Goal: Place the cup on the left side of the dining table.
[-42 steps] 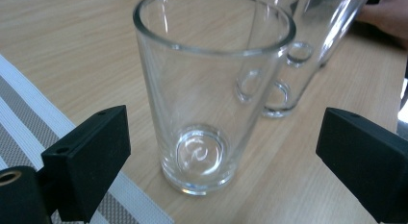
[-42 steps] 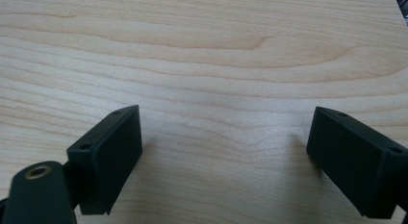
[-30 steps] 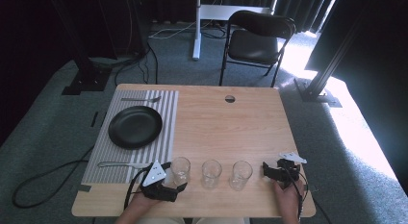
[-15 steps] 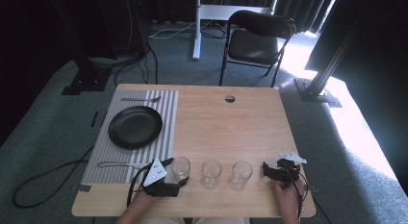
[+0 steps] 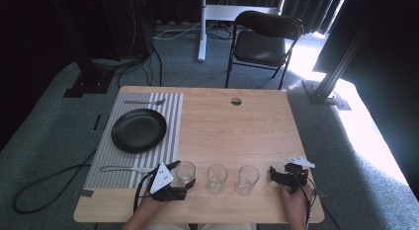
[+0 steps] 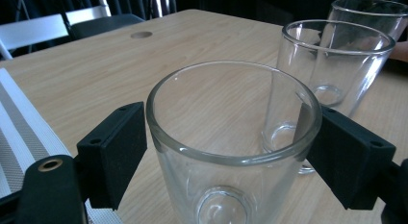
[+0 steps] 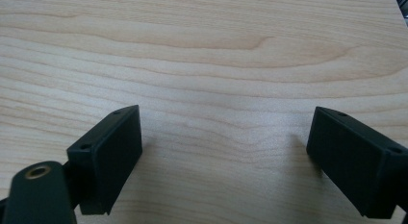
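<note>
Since the earlier frames the left gripper (image 5: 179,178) has just been closing, its fingers drawing in on the leftmost glass (image 5: 185,172), while both hands and everything else on the desk (image 5: 237,131) lie as they did. In the left gripper view that glass (image 6: 233,147) stands upright between the two black fingers (image 6: 113,154), its rim reaching from one pad to the other; the right pad lies against the wall, the left pad sits at the wall with perhaps a sliver of gap, so a firm clamp cannot be told for certain. The glass stands near the front edge of the desk, just right of the striped placemat (image 5: 138,141), first in a row with the middle glass (image 5: 217,177) and the right glass (image 5: 247,179), each apart from its neighbour. The right gripper (image 5: 276,174) rests near the front right corner, beside the right glass but not touching it; its fingers (image 7: 108,154) stand wide apart over bare wood. A black plate (image 5: 139,130) and a fork (image 5: 126,169) lie on the placemat.
</note>
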The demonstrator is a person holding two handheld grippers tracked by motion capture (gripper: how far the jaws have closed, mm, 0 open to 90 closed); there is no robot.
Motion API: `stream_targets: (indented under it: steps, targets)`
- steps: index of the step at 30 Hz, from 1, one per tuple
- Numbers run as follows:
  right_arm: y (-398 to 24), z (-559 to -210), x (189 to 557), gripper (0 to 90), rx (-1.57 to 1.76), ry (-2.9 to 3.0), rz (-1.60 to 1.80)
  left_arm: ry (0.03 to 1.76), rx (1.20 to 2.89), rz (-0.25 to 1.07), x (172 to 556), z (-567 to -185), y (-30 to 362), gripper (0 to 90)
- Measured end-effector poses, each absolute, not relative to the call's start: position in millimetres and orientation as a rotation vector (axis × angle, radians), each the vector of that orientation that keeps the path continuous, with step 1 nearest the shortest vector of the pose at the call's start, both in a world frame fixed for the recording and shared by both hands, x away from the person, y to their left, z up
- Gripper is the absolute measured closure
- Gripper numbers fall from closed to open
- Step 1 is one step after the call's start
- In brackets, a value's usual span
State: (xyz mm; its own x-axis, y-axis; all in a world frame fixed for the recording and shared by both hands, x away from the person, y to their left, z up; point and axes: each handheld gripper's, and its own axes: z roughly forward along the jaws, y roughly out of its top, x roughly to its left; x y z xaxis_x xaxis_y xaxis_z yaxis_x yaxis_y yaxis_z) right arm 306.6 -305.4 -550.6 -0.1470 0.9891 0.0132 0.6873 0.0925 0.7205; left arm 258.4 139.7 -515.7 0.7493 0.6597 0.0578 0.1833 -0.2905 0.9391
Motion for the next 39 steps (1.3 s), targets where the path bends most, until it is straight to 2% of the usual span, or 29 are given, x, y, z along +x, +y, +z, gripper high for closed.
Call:
stream_targets:
  steps: [3, 8, 39]
  targets:
    - [-305, -551, 307, 11.5, 1.640, 1.891, 0.818, 0.664, 1.816, 0.561, 257, -516, 139, 17.8]
    - [-305, -551, 307, 11.5, 1.641, 1.891, 0.817, 0.686, 1.802, 0.568, 255, -520, 135, 28.3]
    - [-305, -551, 307, 11.5, 1.641, 1.891, 0.817, 0.731, 1.832, 0.547, 264, -504, 134, 29.4]
